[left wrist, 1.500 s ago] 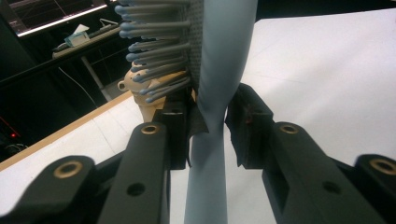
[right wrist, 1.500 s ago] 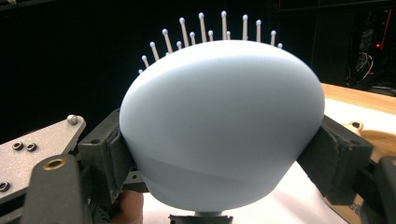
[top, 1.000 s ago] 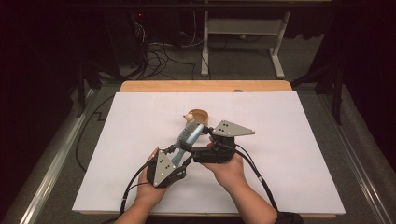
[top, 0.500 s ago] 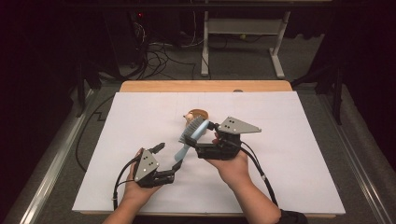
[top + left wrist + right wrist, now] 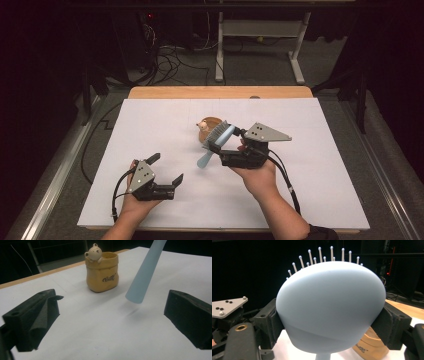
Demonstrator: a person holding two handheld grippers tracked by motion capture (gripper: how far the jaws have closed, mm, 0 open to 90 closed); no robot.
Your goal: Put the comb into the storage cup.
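Note:
A light blue hairbrush [image 5: 218, 136] with white-tipped bristles is held by its head, and my right gripper [image 5: 223, 140] is shut on it above the table's middle. In the right gripper view the brush's rounded back [image 5: 329, 307] sits pinched between both pads. Its handle [image 5: 145, 272] slants down and hangs free above the paper. Just behind it stands a yellow pot with a small bear on its rim [image 5: 207, 126], also in the left gripper view [image 5: 102, 272]. My left gripper [image 5: 167, 168] rests near the front left. Its jaws have just been opening and stand wide with nothing between them [image 5: 112, 306].
White paper [image 5: 320, 165] covers the wooden table [image 5: 220, 92]. Dark floor with cables [image 5: 170, 55] and a white desk frame [image 5: 300, 60] lie beyond the far edge. A metal rail [image 5: 55, 175] runs along the left side.
My left gripper has drawn away from the brush handle toward the front left, and its jaws have spread apart. The right gripper keeps the brush and has barely shifted.

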